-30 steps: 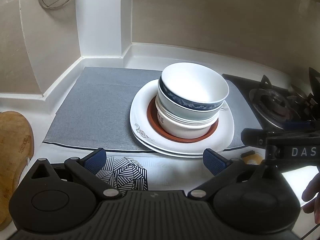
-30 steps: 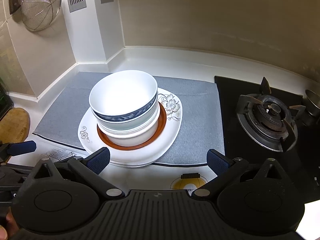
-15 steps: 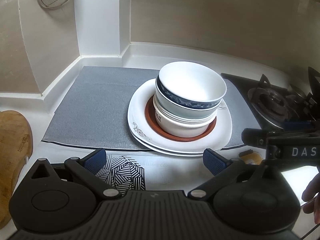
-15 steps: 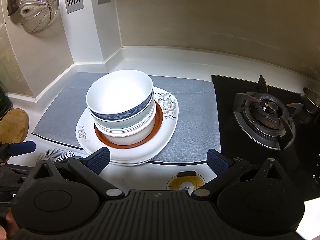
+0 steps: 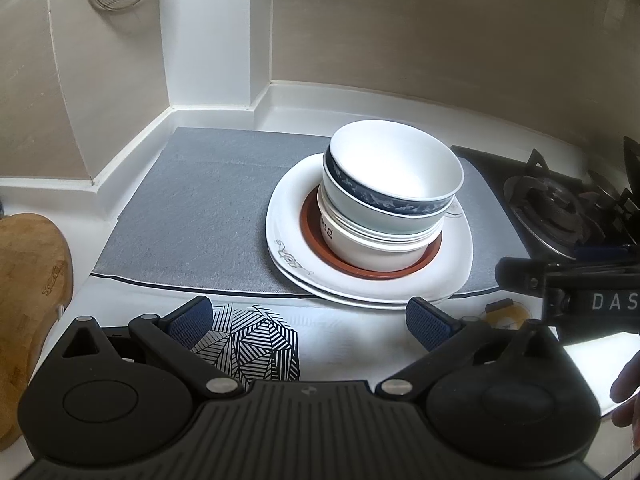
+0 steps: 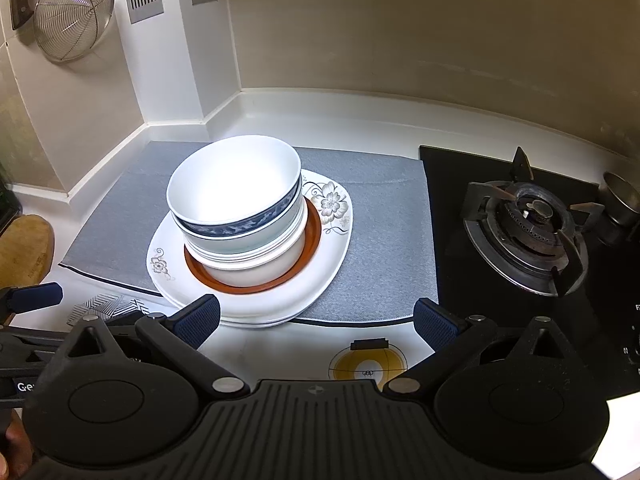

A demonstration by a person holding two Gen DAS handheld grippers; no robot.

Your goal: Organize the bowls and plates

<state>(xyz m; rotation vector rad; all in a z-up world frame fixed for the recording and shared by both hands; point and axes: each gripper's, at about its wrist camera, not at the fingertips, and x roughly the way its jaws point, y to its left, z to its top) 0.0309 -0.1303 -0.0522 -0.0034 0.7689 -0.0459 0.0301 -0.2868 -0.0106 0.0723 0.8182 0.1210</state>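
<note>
A stack of bowls (image 5: pixel 390 200) (image 6: pixel 240 216), the top one white with a dark blue band, sits on a small brown plate (image 5: pixel 370 270) (image 6: pixel 256 286). Under that lie white square plates (image 5: pixel 296 236) (image 6: pixel 276 304) with flower prints, on a grey mat (image 5: pixel 200 216) (image 6: pixel 380 240). My left gripper (image 5: pixel 310 318) is open, hovering in front of the stack with nothing between its fingers. My right gripper (image 6: pixel 316 318) is open too, just short of the plates' front edge. The right gripper's side also shows at the right of the left wrist view.
A gas burner (image 6: pixel 528 220) (image 5: pixel 560 208) on a black hob stands right of the mat. A wooden board (image 5: pixel 28 280) (image 6: pixel 24 248) lies at the left. A wire strainer (image 6: pixel 72 20) hangs on the wall. Patterned coasters (image 5: pixel 256 340) lie on the white counter in front.
Both views have shifted slightly; the stack appears a little further left in the right wrist view. Both grippers stay open and nothing has been touched.
</note>
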